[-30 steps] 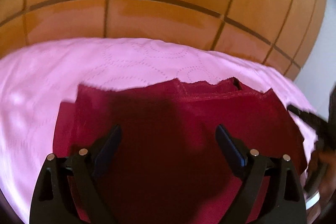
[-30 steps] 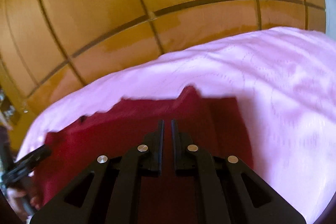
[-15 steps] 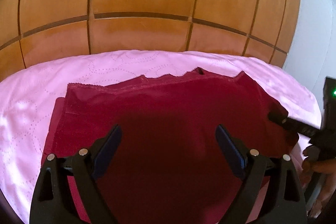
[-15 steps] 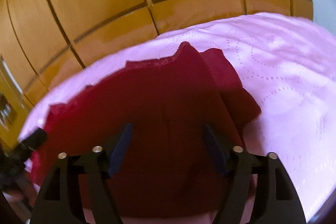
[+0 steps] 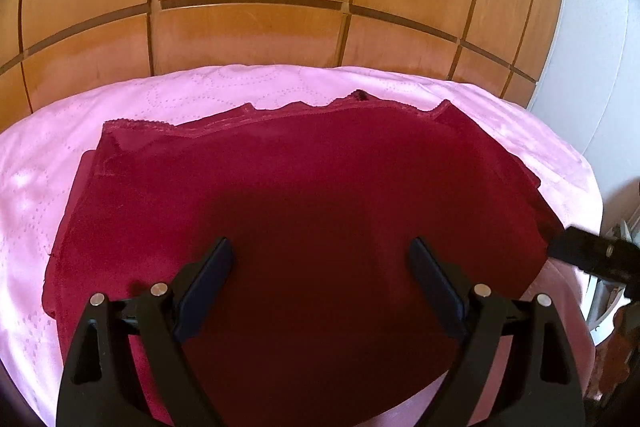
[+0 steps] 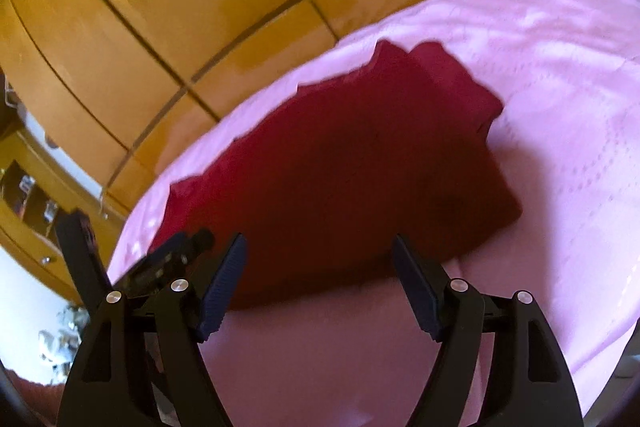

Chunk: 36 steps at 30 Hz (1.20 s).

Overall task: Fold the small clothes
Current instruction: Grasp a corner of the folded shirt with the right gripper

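Right tongs (image 6: 318,259) have just been opening, empty, backing off the garment (image 6: 340,163).

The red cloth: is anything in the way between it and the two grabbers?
Nothing visible is. The red cloth lies flat on the pink cover, bare on top. Left gripper and right gripper both hang open just before it.

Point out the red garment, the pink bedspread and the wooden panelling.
red garment (image 5: 320,179): left wrist view, middle of its top layer.
pink bedspread (image 6: 560,99): right wrist view, bare stretch right of the garment.
wooden panelling (image 5: 248,35): left wrist view, panel above the bed.
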Motion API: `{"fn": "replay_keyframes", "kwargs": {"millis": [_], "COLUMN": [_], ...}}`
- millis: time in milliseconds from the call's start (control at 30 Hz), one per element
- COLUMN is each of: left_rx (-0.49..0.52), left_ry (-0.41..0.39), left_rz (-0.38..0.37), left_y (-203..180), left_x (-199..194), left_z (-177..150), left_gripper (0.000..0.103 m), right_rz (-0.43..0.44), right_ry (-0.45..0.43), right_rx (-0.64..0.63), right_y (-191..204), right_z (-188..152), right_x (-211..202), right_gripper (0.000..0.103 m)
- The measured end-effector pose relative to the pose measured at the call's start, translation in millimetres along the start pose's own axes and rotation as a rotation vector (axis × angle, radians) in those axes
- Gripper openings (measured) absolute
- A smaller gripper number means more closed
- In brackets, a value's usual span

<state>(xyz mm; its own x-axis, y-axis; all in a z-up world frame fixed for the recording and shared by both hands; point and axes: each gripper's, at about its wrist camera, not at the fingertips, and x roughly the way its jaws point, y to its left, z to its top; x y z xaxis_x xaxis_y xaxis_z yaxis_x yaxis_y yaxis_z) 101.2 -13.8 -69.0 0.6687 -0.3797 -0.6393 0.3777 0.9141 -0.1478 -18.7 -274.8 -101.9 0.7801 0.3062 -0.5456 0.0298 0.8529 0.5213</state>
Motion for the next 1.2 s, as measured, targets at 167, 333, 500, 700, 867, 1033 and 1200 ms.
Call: {"fn": "replay_keyframes", "kwargs": {"millis": [167,333,500,700,867,1033,1200], "left_rx": [-0.012,-0.021,-0.061,-0.091,-0.074,-0.086,-0.072], "left_ry": [-0.006,0.0,-0.009,-0.023,-0.012,-0.002,-0.001], "left_rz": [-0.006,-0.013,-0.027,-0.025,-0.006,-0.011,-0.023], "left_y": [2.1,3.0,7.7,14.1,15.9,15.9,8.9], "left_x": [-3.8,-1.2,-3.8,-13.2,-20.0,-23.5,-25.3], "left_z": [-2.7,-0.7,2.3,0.6,-6.5,-10.8,-11.0], "left_gripper": [0.089,0.089,0.089,0.089,0.078,0.072,0.072], "right_rz": [-0.001,0.071,0.082,0.047,0.096,0.217,0.258], "right_ry": [0.03,0.043,0.084,0.058,-0.002,-0.062,-0.056], "right_rx": [0.03,0.043,0.031,0.058,0.202,0.412,0.512], "right_y": [-1.3,4.8,6.0,-2.0,-25.7,-57.3,-61.1], "right_z": [-2.5,-3.3,-14.3,-16.0,-4.4,3.8,3.8], "right_x": [9.5,-0.1,2.4,12.4,13.7,12.8,3.0], "right_gripper": [0.074,0.079,0.082,0.082,0.082,0.082,0.082]}}
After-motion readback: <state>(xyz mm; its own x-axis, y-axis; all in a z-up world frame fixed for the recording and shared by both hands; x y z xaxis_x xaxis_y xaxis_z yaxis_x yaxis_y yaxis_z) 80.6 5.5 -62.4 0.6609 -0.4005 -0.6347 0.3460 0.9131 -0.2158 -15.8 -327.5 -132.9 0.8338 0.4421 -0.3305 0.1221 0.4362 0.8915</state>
